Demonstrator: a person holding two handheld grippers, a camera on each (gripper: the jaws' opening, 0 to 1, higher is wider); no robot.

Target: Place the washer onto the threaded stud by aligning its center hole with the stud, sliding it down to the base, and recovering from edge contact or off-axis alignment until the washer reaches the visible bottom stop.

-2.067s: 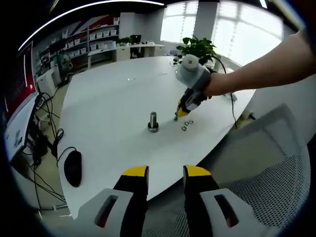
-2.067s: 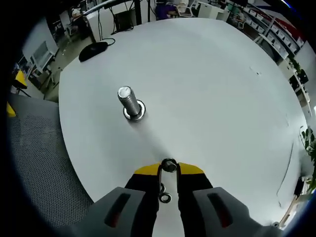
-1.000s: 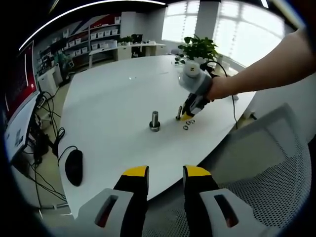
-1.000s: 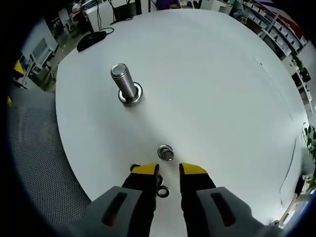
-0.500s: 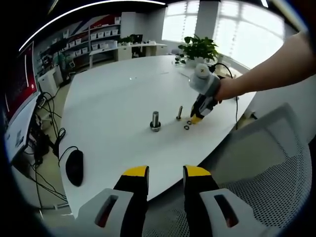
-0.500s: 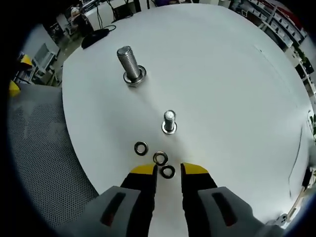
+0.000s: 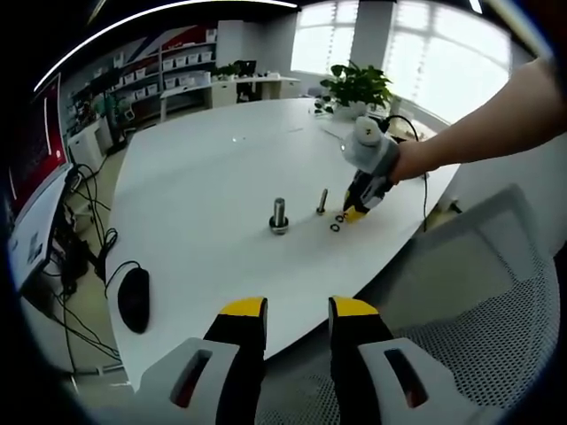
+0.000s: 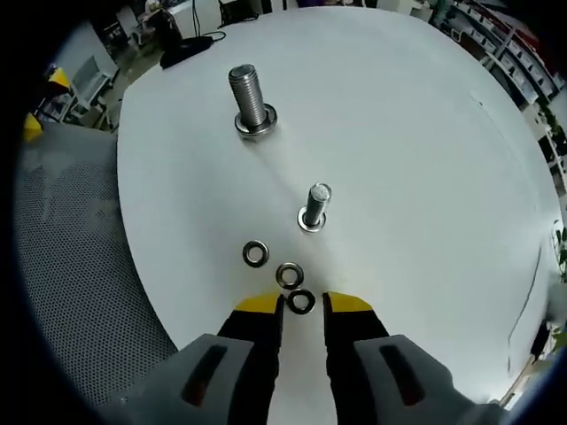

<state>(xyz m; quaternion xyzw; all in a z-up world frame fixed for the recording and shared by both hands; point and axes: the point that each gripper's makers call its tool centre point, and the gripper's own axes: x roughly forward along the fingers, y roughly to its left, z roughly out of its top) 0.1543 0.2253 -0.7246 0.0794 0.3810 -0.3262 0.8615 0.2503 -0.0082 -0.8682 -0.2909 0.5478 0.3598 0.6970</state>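
On the white table a small threaded stud stands upright. A thicker stud stands farther off. Three washers lie near me: a steel one, a second steel one, and a dark one. My right gripper is open, its yellow tips on either side of the dark washer, not closed on it. The left gripper view shows the small stud, the thick stud, the washers and the right gripper held by a hand. My left gripper hangs open and empty off the table's near edge.
A black mouse lies at the table's left edge, with cables hanging below. A mesh chair sits beside the near edge. A potted plant and a cable sit at the far side. Shelves and desks line the room's back.
The right gripper let go of the small stud, leaving it upright on the table. It drew back, then moved its open tips around the dark washer. The left gripper stayed still.
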